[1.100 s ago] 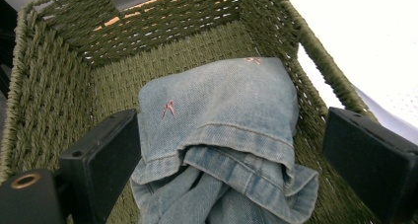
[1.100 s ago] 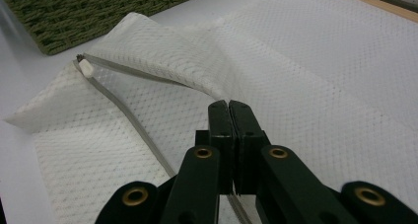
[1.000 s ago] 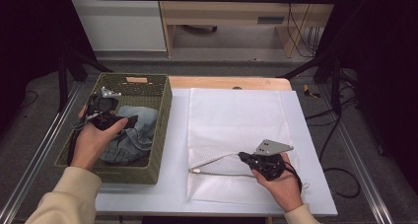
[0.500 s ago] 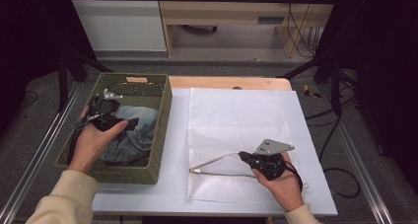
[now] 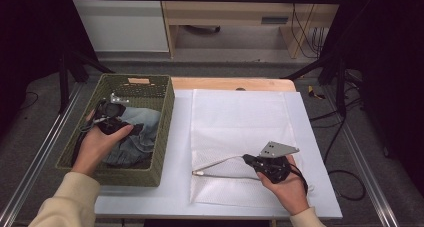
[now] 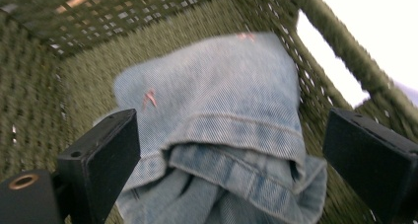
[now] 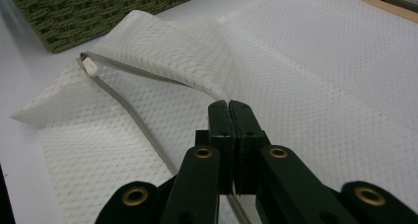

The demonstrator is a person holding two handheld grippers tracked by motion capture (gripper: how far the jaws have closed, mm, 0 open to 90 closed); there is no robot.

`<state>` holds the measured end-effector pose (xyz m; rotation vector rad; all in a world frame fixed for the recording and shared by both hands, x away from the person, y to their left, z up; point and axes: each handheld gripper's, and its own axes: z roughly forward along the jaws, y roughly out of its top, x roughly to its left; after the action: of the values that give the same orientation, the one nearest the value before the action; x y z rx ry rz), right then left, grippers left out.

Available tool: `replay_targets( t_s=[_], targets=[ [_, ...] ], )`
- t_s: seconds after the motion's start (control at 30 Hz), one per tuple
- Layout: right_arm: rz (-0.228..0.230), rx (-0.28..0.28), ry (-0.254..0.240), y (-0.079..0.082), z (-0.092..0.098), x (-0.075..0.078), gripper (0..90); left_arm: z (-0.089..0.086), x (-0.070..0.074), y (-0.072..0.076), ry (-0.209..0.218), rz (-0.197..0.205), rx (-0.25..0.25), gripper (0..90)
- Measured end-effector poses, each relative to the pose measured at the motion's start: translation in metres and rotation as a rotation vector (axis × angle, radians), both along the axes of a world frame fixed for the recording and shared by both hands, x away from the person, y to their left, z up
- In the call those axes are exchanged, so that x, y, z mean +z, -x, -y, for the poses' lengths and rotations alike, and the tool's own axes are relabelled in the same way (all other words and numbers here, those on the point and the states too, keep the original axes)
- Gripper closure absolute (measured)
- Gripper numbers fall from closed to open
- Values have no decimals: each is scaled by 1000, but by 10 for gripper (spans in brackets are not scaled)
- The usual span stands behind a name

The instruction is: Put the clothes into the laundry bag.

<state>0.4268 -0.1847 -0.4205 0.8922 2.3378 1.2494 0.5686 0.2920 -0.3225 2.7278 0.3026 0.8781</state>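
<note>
A white mesh bag [image 5: 240, 122] lies flat on the table, its zipped mouth facing the basket. My right gripper [image 5: 248, 159] is shut on the upper edge of that mouth [image 7: 148, 51] and holds it raised off the lower layer; in the right gripper view the jaws [image 7: 229, 108] are pressed together on the mesh. Folded blue jeans [image 5: 140, 132] lie in a green woven basket [image 5: 167, 117]. My left gripper [image 5: 111, 116] hovers inside the basket, open. Its jaws stand wide on either side of the jeans [image 6: 222, 100] without touching them.
The basket wall [image 6: 340, 41] rises close on the right of the left gripper view. A grey zipper strip [image 7: 133, 120] runs along the bag's lower edge. The basket's corner [image 7: 98, 12] sits just beyond the bag. The wooden table edge [image 5: 230, 83] is at the back.
My left hand has shifted slightly inside the basket over the jeans. The right gripper and the bag edge have not moved.
</note>
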Motion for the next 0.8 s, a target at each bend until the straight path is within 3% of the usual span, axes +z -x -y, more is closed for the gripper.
replay_targets(
  t_s=[0.27, 0.4, 0.57, 0.8],
  targets=[
    [4, 4, 4, 0, -1, 0, 891, -1, -7, -4, -21, -13, -14, 71],
    [0, 3, 1, -1, 0, 0, 890, -3, -7, -6, -45, 3, -21, 73],
    [0, 3, 1, -1, 0, 0, 890, -3, -12, -7, -13, -19, -17, 71],
    [-3, 5, 1, -2, 0, -1, 889, -2, -21, -13, -37, -30, -47, 69]
  ],
)
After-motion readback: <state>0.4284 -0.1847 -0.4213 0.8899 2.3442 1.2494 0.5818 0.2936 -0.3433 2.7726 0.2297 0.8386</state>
